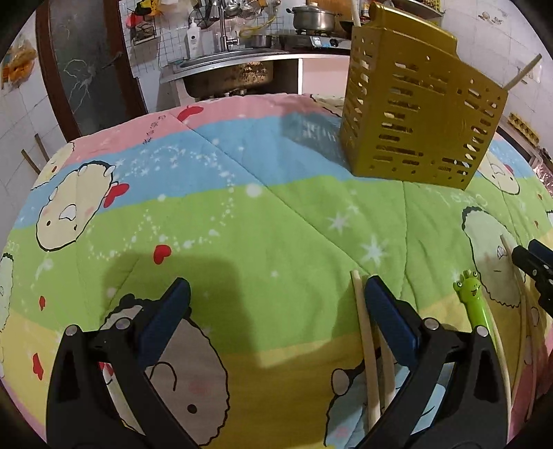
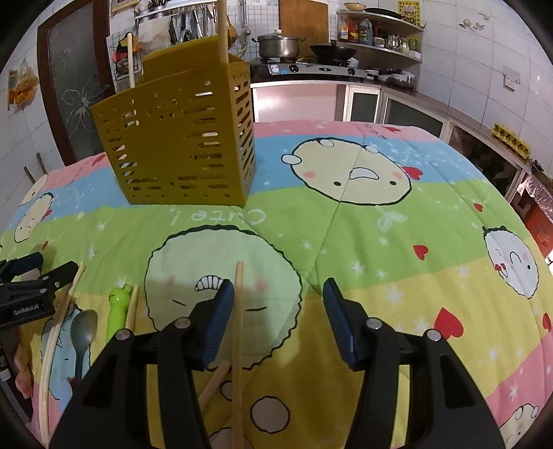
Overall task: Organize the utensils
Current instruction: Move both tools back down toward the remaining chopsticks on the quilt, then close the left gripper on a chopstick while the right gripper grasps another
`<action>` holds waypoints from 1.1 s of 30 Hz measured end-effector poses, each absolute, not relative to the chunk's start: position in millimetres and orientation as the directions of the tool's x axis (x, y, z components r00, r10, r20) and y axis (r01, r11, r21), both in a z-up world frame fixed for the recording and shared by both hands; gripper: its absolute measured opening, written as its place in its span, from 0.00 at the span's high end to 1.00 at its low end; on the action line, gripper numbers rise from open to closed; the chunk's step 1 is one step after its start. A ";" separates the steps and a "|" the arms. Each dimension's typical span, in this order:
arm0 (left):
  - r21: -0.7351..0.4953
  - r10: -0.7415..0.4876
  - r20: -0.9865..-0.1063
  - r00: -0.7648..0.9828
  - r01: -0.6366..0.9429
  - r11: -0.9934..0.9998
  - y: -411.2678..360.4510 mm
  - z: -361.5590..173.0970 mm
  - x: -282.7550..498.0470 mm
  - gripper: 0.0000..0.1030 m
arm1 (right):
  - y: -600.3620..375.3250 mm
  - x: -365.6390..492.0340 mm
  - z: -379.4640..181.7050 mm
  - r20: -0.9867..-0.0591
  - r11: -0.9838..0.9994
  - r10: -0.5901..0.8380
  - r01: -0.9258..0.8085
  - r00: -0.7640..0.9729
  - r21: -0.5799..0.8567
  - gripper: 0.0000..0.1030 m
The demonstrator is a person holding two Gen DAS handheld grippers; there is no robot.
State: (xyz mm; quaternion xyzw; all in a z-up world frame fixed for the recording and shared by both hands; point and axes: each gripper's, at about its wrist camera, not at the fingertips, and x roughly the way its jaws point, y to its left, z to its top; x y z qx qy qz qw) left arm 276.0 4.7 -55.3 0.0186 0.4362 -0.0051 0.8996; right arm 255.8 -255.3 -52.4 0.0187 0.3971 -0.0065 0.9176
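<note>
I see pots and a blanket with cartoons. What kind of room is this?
Probably a home kitchen: a sink with a tap, a steel pot on a gas stove, and sauce bottles on a shelf.

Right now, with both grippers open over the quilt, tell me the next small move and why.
Probably close the right gripper on the chopstick lying beside its left finger. The jaws are open with nothing pinched, and the gold holder stands upright ahead, already holding sticks.
</note>
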 end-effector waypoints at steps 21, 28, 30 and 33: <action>0.019 -0.039 -0.798 0.602 0.090 0.996 -17.2 -54.2 268.9 0.40 | -242.5 267.3 -58.4 -0.759 0.999 -0.037 0.015 0.651 -0.037 0.60; -0.011 -0.077 -0.803 0.592 0.114 0.993 -24.0 -51.2 267.9 0.65 | -237.2 280.0 -58.3 -0.765 0.999 -0.030 -0.005 0.644 -0.044 0.77; -0.013 -0.079 -0.803 0.591 0.115 0.993 -25.0 -51.6 268.0 0.68 | -235.6 279.1 -58.4 -0.762 0.999 -0.031 -0.008 0.646 -0.047 0.83; -0.021 -0.084 -0.803 0.591 0.113 0.993 -24.4 -51.6 267.7 0.74 | -237.2 277.5 -58.1 -0.760 1.000 -0.025 0.002 0.650 -0.031 0.91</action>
